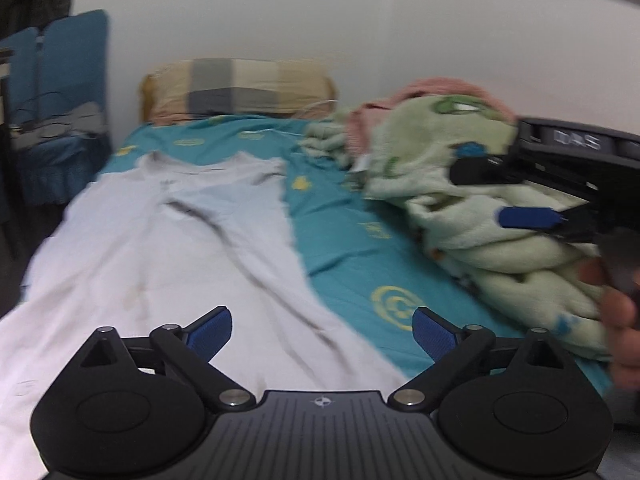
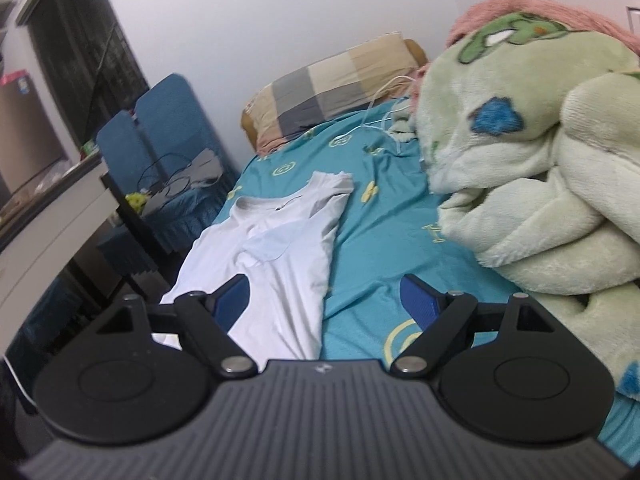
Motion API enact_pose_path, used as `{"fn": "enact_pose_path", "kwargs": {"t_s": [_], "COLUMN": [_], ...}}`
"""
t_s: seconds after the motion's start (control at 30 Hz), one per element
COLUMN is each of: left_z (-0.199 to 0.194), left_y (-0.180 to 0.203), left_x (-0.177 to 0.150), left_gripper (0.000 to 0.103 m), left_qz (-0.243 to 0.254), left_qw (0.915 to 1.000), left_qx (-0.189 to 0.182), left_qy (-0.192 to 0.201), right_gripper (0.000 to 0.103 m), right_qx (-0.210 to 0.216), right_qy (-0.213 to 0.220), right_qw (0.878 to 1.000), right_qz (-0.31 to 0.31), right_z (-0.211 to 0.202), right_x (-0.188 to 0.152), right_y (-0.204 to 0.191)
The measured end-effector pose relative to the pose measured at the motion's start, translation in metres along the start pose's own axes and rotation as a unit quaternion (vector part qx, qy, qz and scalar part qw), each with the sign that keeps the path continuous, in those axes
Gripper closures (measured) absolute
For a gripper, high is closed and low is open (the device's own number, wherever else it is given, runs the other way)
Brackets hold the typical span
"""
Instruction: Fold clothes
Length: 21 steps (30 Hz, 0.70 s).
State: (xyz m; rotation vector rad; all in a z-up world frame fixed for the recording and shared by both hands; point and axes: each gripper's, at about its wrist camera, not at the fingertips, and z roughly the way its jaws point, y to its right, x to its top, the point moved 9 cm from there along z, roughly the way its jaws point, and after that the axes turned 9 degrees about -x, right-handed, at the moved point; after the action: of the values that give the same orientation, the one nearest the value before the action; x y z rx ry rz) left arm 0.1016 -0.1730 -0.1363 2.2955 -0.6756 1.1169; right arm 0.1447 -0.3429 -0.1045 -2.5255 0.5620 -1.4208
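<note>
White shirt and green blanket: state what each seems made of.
White shirt: thin matte knit, likely cotton; it lies flat with soft creases. Green blanket: thick plush fleece, probably synthetic; fuzzy pile, rounded bulky folds.

Home bedroom: bed with teal patterned sheet [image 2: 372, 232], checked pillow [image 2: 332, 80] upper centre, rumpled green fleece blanket [image 2: 540, 184] at right, blue-covered chairs [image 2: 160, 136] at left by white walls.

smooth white cloth shirt [image 2: 280, 264], fluffy plush blanket [image 2: 540, 184], matt sheet [image 2: 384, 248].
</note>
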Motion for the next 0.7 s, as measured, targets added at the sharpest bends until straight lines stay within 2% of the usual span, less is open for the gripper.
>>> {"fn": "enact_pose_path", "kwargs": {"t_s": [0.07,0.2,0.3,0.4,0.53,0.57,0.6,0.63,0.7], "left_z": [0.007,0.029,0.047,0.063,0.078,0.081,0.084,0.087,0.087], "left_y": [0.019,0.041,0.047,0.044,0.034,0.031,0.027,0.023,0.015], "left_x": [-0.006,-0.024,-0.040,-0.052,-0.061,-0.063,-0.067,-0.070,-0.070], "left_gripper": [0.010,0.020,0.025,0.027,0.029,0.033,0.045,0.050,0.067], "left_qz": [0.007,0.035,0.055,0.071,0.062,0.057,0.048,0.038,0.015], "left_qw": [0.9994,0.9975,0.9957,0.9938,0.9921,0.9911,0.9902,0.9891,0.9898], "left_qx": [-0.032,-0.049,-0.045,-0.018,0.011,0.017,0.016,0.016,0.011], "left_qy": [-0.008,-0.036,-0.060,-0.084,-0.109,-0.119,-0.130,-0.141,-0.141], "right_gripper": [0.019,0.019,0.019,0.019,0.019,0.019,0.019,0.019,0.019], "right_qx": [-0.005,-0.011,-0.011,-0.009,-0.006,-0.006,-0.006,-0.006,-0.005], "right_qy": [0.005,0.019,0.016,0.012,0.009,0.008,0.007,0.006,0.005], "right_qw": [1.000,1.000,0.999,0.999,0.999,0.999,0.999,0.999,0.999], "right_qz": [0.010,0.021,0.030,0.033,0.036,0.038,0.040,0.042,0.046], "right_z": [-0.003,-0.010,-0.008,-0.006,-0.004,-0.004,-0.004,-0.004,-0.003], "right_x": [0.004,0.011,0.012,0.011,0.009,0.009,0.009,0.009,0.009], "right_y": [0.008,0.019,0.023,0.024,0.024,0.025,0.025,0.026,0.027]}}
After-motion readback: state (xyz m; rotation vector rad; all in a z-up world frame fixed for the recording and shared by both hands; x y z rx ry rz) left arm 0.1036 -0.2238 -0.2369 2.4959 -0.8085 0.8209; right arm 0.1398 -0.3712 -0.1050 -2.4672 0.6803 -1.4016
